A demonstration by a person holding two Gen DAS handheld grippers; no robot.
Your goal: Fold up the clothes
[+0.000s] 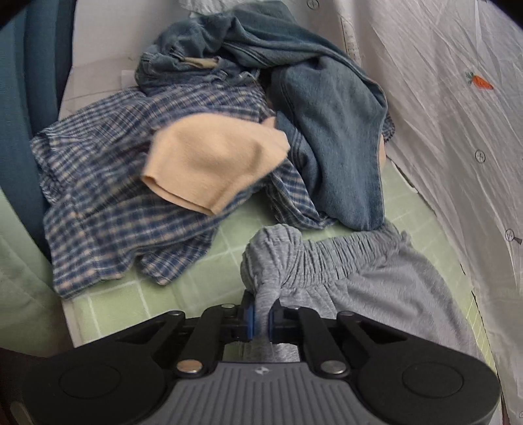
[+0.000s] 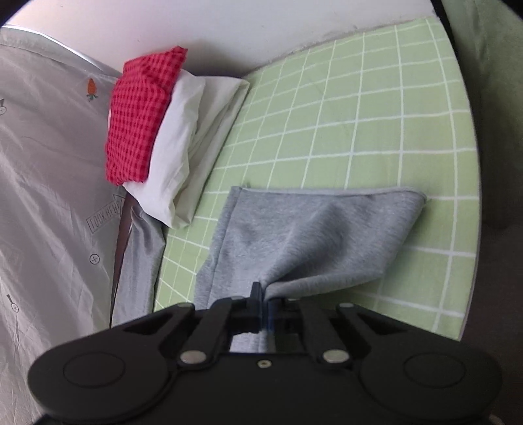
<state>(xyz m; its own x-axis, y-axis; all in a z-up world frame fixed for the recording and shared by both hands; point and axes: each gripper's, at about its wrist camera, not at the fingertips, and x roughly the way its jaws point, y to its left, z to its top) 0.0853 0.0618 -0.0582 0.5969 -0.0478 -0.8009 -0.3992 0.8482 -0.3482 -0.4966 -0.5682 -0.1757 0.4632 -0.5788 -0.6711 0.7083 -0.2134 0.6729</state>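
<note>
Two wrist cameras looked along their grippers over a bed covered by a green sheet (image 2: 359,130) with a white grid.

In the left view, the left gripper (image 1: 260,322) had its fingers clamped on a bunched fold of the grey pants (image 1: 376,281), at the gathered elastic waistband (image 1: 327,258). The pants spread away to the right of the gripper, lying on the sheet (image 1: 183,291). Beyond them sat a loose pile of unfolded clothes: a blue plaid shirt (image 1: 108,209), a peach cloth (image 1: 212,163) resting on top of the shirt, and blue denim (image 1: 333,157) heaped behind and to the right. A white fabric wall (image 1: 451,130) printed with a small carrot (image 1: 480,81) rose along the bed's right edge in this view.

In the right view, the right gripper (image 2: 264,310) had its fingers pressed together on an edge of the same grey pants (image 2: 310,238), whose folded end lay flat on the sheet ahead. A second strip of grey cloth ran along the bed's left edge, beside the white wall (image 2: 49,179). Toward the far left corner of the bed sat a stack of folded items: a red checked cloth (image 2: 140,117) on top of a folded white cloth (image 2: 183,140). The stack sat well apart from the folded end of the pants. A pale wall (image 2: 228,26) stood behind the bed's far edge.
</note>
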